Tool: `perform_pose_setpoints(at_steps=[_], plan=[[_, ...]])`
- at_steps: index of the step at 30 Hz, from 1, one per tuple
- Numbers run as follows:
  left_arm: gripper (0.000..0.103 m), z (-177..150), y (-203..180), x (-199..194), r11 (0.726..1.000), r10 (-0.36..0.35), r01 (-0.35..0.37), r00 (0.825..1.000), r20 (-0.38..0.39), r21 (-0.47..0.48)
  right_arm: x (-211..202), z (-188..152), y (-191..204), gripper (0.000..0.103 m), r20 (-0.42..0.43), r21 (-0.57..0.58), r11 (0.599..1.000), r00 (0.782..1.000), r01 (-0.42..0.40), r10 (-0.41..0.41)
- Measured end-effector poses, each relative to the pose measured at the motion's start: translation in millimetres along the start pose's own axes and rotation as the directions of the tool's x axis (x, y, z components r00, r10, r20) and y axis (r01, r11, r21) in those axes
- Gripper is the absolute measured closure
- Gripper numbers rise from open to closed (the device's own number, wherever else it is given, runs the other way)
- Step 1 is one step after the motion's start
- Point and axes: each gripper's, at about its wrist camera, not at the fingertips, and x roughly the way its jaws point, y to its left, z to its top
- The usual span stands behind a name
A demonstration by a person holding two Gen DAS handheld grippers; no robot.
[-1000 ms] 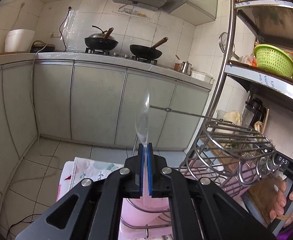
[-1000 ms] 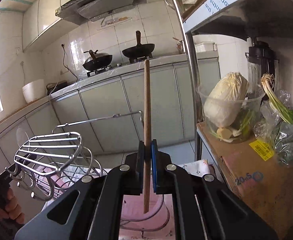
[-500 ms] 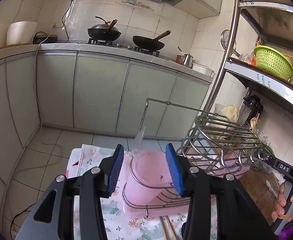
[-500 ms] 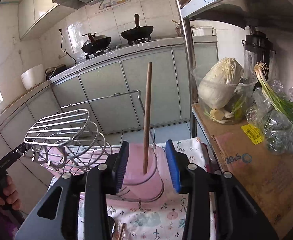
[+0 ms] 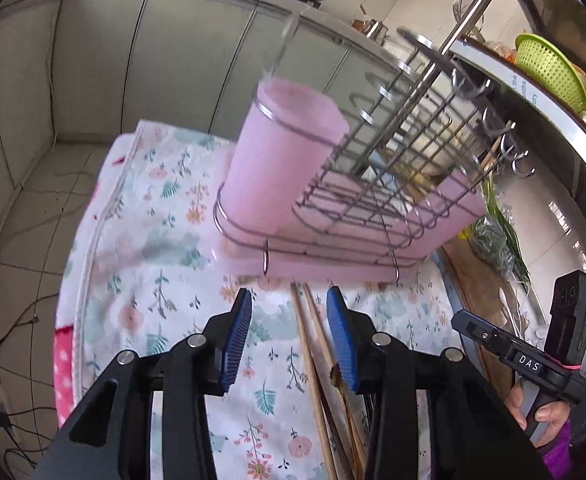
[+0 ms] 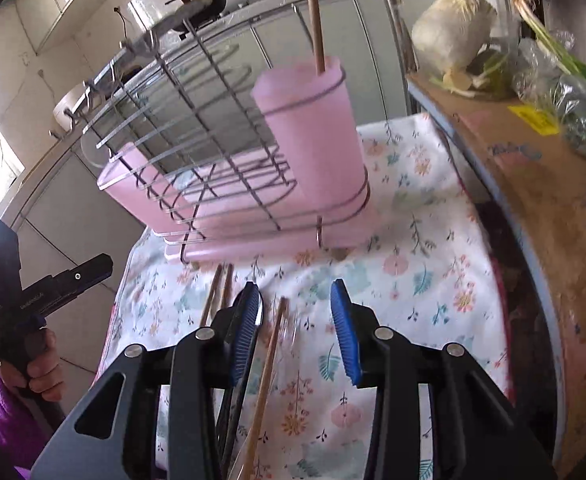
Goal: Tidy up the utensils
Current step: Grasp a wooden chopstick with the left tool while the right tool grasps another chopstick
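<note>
A pink cup point(image 5: 285, 160) stands in the end ring of a wire rack point(image 5: 413, 152). A clear plastic spoon point(image 5: 283, 46) pokes out of it in the left wrist view. In the right wrist view a wooden chopstick point(image 6: 315, 12) stands in the same cup point(image 6: 313, 132). My left gripper point(image 5: 289, 296) hangs over the floral cloth, jaws apart and closing, above loose chopsticks point(image 5: 313, 360) and not touching them. My right gripper point(image 6: 295, 288) is open above another chopstick point(image 6: 269, 360) and a dark-handled utensil point(image 6: 249, 344). Neither gripper holds anything.
The rack sits on a pink tray point(image 6: 253, 248) on a floral cloth point(image 5: 153, 240). To the right a cardboard box point(image 6: 533, 184) carries cabbage and bagged scallions. A metal shelf with a green basket point(image 5: 549, 68) rises beside it. A hand point(image 5: 541, 412) grips the other handle.
Both grippers let go, the left of the clear spoon and the right of the chopstick, which now stand in the pink cup. Both opened, tipped downward and sank towards the utensils on the cloth.
</note>
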Motion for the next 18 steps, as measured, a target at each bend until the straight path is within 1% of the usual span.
perform_pose_setpoints(at_steps=[1, 3, 4, 6, 10, 12, 13, 14, 15, 16, 18], plan=[[0.069, -3, -1, 10, 1.000, 0.001, -0.001, 0.999, -0.045, -0.010, 6, -5, 0, 0.065, -0.030, 0.004, 1.000, 1.000, -0.010, 0.010], [0.074, -7, -3, 29, 1.000, -0.018, 0.016, 0.992, -0.125, -0.023, 14, -14, -1, 0.073, -0.080, 0.019, 0.999, 0.996, -0.027, 0.029], [0.074, -9, -5, 38, 0.999, -0.023, 0.019, 0.988, -0.152, -0.027, 18, -17, -3, 0.075, -0.104, 0.027, 0.999, 0.994, -0.040, 0.043], [0.075, -8, -9, 55, 1.000, -0.002, -0.003, 0.981, -0.196, -0.026, 21, -22, -6, 0.078, -0.134, 0.049, 0.997, 0.989, -0.057, 0.063], [0.076, -8, -15, 89, 0.999, 0.029, -0.036, 0.959, -0.280, -0.022, 29, -26, -17, 0.079, -0.178, 0.127, 0.987, 0.977, -0.096, 0.118], [0.076, -9, -18, 102, 0.998, 0.064, -0.069, 0.951, -0.302, -0.006, 33, -27, -21, 0.079, -0.194, 0.156, 0.982, 0.972, -0.105, 0.135], [0.079, -9, -19, 108, 0.996, 0.080, -0.085, 0.947, -0.311, -0.001, 35, -27, -22, 0.079, -0.202, 0.166, 0.980, 0.968, -0.113, 0.145], [0.084, -10, -19, 112, 0.995, 0.094, -0.098, 0.945, -0.313, 0.004, 36, -27, -22, 0.079, -0.210, 0.170, 0.978, 0.966, -0.118, 0.153], [0.091, -11, -20, 114, 0.994, 0.103, -0.105, 0.946, -0.307, 0.009, 38, -28, -20, 0.079, -0.217, 0.172, 0.977, 0.963, -0.124, 0.160], [0.097, -11, -20, 115, 0.996, 0.087, -0.089, 0.948, -0.306, 0.006, 41, -28, -18, 0.079, -0.223, 0.172, 0.977, 0.961, -0.130, 0.167], [0.097, -11, -20, 112, 0.996, 0.083, -0.088, 0.950, -0.301, -0.004, 46, -28, -11, 0.079, -0.238, 0.158, 0.978, 0.956, -0.137, 0.173]])
